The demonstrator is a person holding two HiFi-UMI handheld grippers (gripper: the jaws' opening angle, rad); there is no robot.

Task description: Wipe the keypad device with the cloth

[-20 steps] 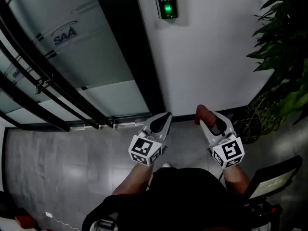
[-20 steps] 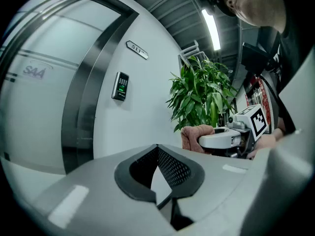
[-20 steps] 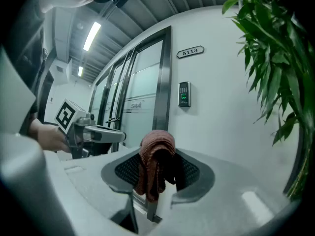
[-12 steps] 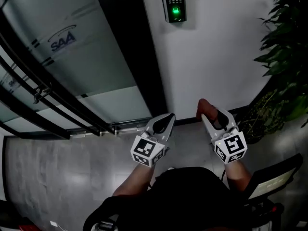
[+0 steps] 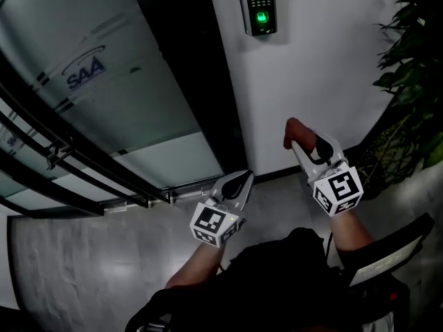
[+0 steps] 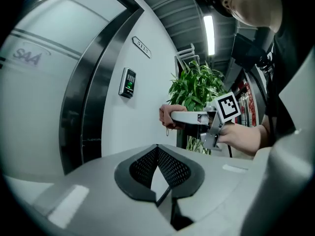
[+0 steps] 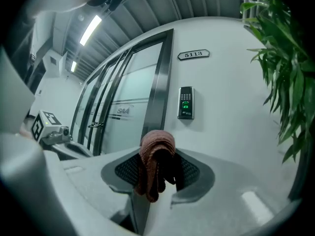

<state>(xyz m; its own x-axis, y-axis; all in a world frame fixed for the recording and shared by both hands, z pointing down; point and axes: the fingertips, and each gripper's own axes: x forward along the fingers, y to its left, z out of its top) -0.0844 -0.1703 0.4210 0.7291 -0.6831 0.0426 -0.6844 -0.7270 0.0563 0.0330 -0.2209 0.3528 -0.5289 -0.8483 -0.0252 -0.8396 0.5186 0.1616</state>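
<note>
Right gripper point(image 5: 299, 141) clenched on brown cloth point(image 5: 293, 126), lifted higher than a moment ago, keypad device point(image 5: 259, 9) on wall well above, green light lit, left gripper point(image 5: 239, 180) closed, empty, lower.

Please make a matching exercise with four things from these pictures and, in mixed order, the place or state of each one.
1 keypad device
2 cloth
3 left gripper
4 plant

A shut, holding nothing
B on the white wall, green light on
C green leaves, at the head view's right edge
D clamped in the right gripper

Pairs: 1-B, 2-D, 3-A, 4-C
</note>
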